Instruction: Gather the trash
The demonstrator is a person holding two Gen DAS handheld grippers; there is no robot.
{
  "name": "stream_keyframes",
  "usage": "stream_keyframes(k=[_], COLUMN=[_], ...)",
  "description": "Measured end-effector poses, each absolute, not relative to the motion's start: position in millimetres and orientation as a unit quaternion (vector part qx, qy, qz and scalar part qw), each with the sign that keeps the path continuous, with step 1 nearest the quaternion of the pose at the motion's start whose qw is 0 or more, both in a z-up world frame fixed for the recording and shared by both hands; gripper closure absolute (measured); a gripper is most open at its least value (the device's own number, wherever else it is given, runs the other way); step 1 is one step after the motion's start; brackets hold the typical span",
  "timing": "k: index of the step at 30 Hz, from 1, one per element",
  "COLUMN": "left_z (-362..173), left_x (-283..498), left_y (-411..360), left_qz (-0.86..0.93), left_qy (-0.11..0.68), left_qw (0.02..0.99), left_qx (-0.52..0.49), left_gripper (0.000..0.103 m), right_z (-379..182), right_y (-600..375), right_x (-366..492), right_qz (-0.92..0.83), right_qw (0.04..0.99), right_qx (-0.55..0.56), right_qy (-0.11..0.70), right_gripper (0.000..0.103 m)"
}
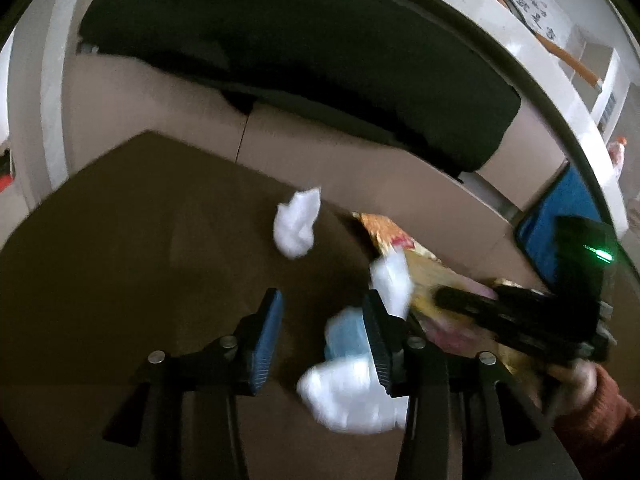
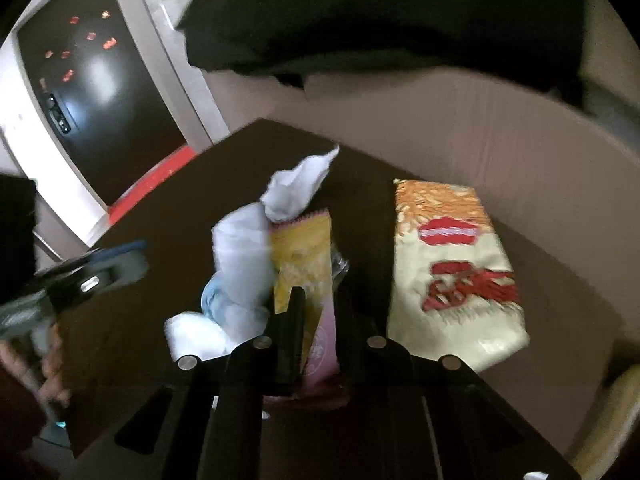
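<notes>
Dim light, both views blurred by motion. Dark brown worktop (image 1: 120, 260) with trash lying loose on it; pale floor and a large black upholstered shape (image 1: 280, 60) beyond its far edge.

Left gripper (image 1: 322, 336): fingers stand wide apart, blue pads facing each other, nothing pressed between them. A crumpled white tissue wad (image 1: 344, 396) with a pale blue scrap on top of it lies on the worktop in the gap, low and close to the right-hand finger; whether it touches that finger I cannot tell. A second white tissue scrap (image 1: 298, 224) lies farther out, near the worktop's far edge, apart from the rest.

Right gripper (image 2: 316, 308): fingers drawn narrow, clamped on a yellow and pink snack wrapper (image 2: 304, 264). The wrapper runs up between the fingers, its serrated top edge pointing away from the camera. A twisted white tissue (image 2: 296, 188) sits just past that top edge, and more white and blue tissue lies against the wrapper's left side.

A larger cream snack bag (image 2: 452, 264) with red lettering and an orange top lies flat on the worktop to the right of the clamped wrapper, near but apart from it.

In the left wrist view the right gripper comes in from the right, with a hand (image 1: 572, 376) and a rust-coloured sleeve (image 1: 600, 420) behind it.
</notes>
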State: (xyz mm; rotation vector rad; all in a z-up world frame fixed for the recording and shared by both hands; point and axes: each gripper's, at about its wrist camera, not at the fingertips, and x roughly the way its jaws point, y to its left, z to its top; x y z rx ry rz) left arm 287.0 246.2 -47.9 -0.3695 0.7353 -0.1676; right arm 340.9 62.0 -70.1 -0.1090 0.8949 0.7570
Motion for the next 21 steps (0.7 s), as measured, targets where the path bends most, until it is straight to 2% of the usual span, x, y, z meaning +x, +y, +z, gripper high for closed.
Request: stream_keyframes(k=[4, 7, 14, 16, 17, 21], left_z=[-52, -70, -98, -97, -96, -81], left_x=[335, 380, 418, 417, 416, 399], left_y=[239, 238, 251, 248, 244, 231], left_qz=[-0.073, -0.047, 0.023, 0.014, 0.011, 0.013], left_qy=[0.364, 0.406, 0.445, 0.444, 0.444, 0.428], left_qw=[0.916, 0.901, 0.872, 0.873, 0.874, 0.89], left_qx=[-0.154, -0.142, -0.204, -0.204, -0.195, -0.154], left_gripper=[0.055, 0.055, 0.057, 0.069, 0.079, 0.089], right_z=[-50, -46, -55, -59, -61, -65], right_y=[29, 11, -18, -24, -25, -29], right_x=[325, 319, 308, 305, 305, 305], right_qz=[0.326, 0.323, 0.306, 0.308, 0.309, 0.31], right_qw=[0.863, 0.866, 0.874, 0.872, 0.87, 0.868], right_qx=[-0.052, -0.043, -0.05, -0.042, -0.039, -0.022], right_qy=[0.383, 0.379, 0.373, 0.379, 0.381, 0.388], right_gripper=[0.09, 0.09, 0.09, 0.09, 0.09, 0.09])
